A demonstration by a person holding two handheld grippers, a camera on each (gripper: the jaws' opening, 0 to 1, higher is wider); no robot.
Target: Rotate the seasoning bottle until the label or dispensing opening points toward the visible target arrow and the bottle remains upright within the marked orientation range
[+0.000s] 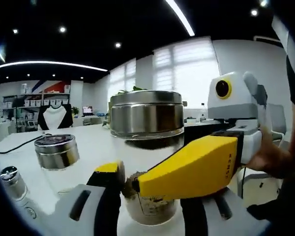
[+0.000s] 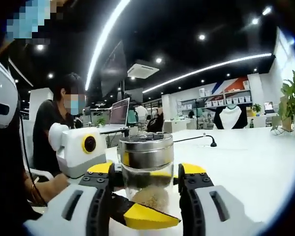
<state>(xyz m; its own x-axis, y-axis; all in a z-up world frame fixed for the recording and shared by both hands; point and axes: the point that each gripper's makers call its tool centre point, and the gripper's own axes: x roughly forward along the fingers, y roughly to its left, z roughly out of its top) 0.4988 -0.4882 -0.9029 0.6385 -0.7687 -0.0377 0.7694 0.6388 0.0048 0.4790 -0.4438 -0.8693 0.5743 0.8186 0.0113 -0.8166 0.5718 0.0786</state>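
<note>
Basically both grippers, left (image 1: pixel 122 183) and right (image 2: pixel 146 173), clamp the upright bottle (image 2: pixel 145 164) on the table (image 2: pixel 246 157), so opposing grips could tip it mid-rotation; no arrow visible.

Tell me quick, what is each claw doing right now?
Left claw: closed on the seasoning bottle, low on its glass.
Right claw: closed on the same seasoning bottle from the opposite side.
</note>
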